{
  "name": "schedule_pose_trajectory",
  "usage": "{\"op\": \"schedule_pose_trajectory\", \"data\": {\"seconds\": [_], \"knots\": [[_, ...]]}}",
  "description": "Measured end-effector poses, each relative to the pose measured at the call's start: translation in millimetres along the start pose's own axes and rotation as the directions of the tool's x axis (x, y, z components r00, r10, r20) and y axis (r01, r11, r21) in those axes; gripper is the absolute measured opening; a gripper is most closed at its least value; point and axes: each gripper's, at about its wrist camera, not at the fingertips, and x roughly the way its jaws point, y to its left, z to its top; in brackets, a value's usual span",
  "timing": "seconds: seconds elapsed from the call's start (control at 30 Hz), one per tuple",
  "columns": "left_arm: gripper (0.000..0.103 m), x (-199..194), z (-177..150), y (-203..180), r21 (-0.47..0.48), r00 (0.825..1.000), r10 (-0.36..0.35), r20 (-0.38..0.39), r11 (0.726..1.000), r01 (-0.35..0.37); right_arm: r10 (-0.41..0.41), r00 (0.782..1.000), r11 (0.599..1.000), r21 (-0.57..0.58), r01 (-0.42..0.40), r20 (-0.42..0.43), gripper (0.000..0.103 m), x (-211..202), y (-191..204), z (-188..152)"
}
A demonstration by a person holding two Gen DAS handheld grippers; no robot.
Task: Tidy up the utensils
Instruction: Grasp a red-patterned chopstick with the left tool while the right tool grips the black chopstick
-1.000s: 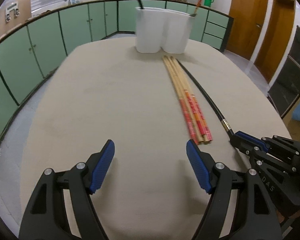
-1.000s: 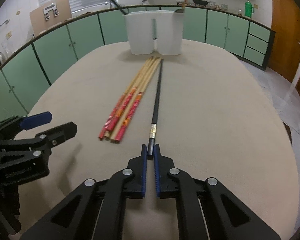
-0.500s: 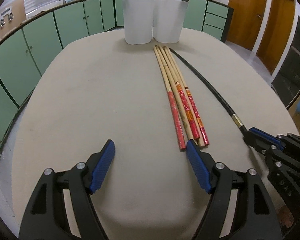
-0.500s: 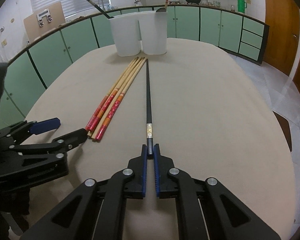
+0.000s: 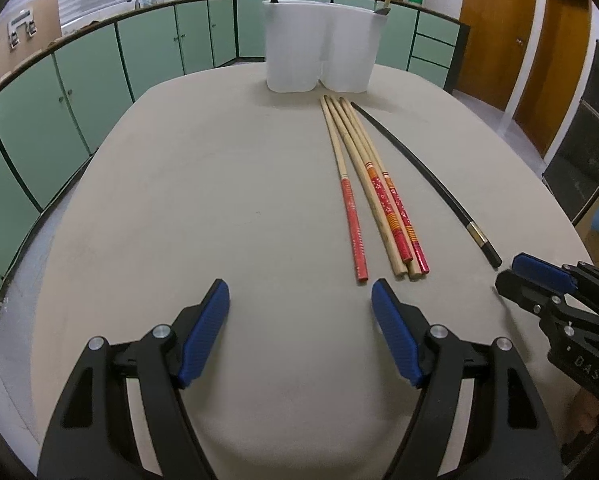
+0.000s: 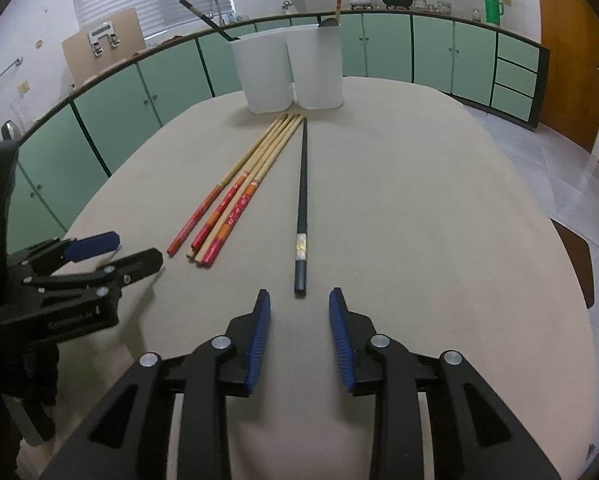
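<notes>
A black chopstick (image 6: 301,216) lies flat on the beige table (image 6: 419,220), its near end just ahead of my right gripper (image 6: 299,304). That gripper's jaws are opening and nothing is between the pads. The same black chopstick (image 5: 423,172) shows in the left wrist view, with the right gripper (image 5: 517,274) behind its end. Several wooden chopsticks with red ends (image 5: 375,196) lie side by side to its left, also the bundle (image 6: 235,196) in the right view. My left gripper (image 5: 301,304) is open over bare table, just short of them. A white two-compartment holder (image 5: 323,58) stands at the far end.
The holder (image 6: 291,72) has a black utensil leaning in its left cup and a red-handled one in its right. Green cabinets ring the room behind the table. Wooden doors stand at the right. The table's left half (image 5: 187,184) is bare.
My right gripper was shut on the black chopstick's near end and has let it go; the jaws now stand apart and the chopstick lies on the table. The left gripper stayed open.
</notes>
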Motion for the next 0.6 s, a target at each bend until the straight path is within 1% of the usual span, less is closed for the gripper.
{"op": "schedule_pose_trajectory", "data": {"seconds": [0.1, 0.17, 0.27, 0.37, 0.4, 0.43, 0.47, 0.5, 0.57, 0.6], "knots": [[0.07, 5, 4, -4, 0.01, 1.0, 0.001, -0.003, 1.0, -0.001, 0.005, 1.0, 1.0, 0.004, -0.005, 0.0, 0.03, 0, -2, 1], [0.061, 7, 6, -7, 0.012, 1.0, -0.003, -0.004, 1.0, 0.003, 0.002, 1.0, 1.0, -0.006, -0.002, -0.002, 0.03, 2, 0, 2], [0.054, 11, 8, -11, 0.019, 1.0, -0.005, -0.003, 1.0, 0.005, 0.002, 1.0, 1.0, -0.017, -0.003, -0.005, 0.028, 6, 3, 6], [0.049, 12, 10, -15, 0.027, 1.0, -0.015, 0.0, 1.0, 0.015, -0.007, 1.0, 1.0, -0.021, 0.007, -0.011, 0.02, 11, 4, 10], [0.047, 13, 10, -16, 0.027, 1.0, -0.017, 0.001, 0.999, 0.017, -0.01, 1.0, 1.0, -0.022, 0.009, -0.012, 0.015, 13, 5, 11], [0.043, 13, 12, -18, 0.028, 1.0, -0.023, 0.0, 0.999, 0.023, -0.012, 1.0, 1.0, -0.022, 0.012, -0.014, 0.01, 15, 5, 13], [0.038, 14, 12, -19, 0.029, 1.0, -0.026, 0.0, 0.999, 0.026, -0.017, 1.0, 1.0, -0.02, 0.017, -0.017, 0.008, 16, 5, 13], [0.035, 14, 12, -20, 0.029, 1.0, -0.029, 0.0, 0.999, 0.029, -0.022, 1.0, 1.0, -0.017, 0.021, -0.017, 0.007, 16, 4, 14], [0.02, 15, 13, -26, 0.034, 1.0, -0.03, -0.002, 0.999, 0.03, -0.025, 1.0, 1.0, -0.015, 0.024, -0.018, 0.007, 17, 4, 15], [0.015, 16, 13, -28, 0.039, 1.0, -0.031, -0.002, 0.999, 0.031, -0.027, 0.999, 1.0, -0.016, 0.027, -0.017, 0.007, 17, 5, 15]]}}
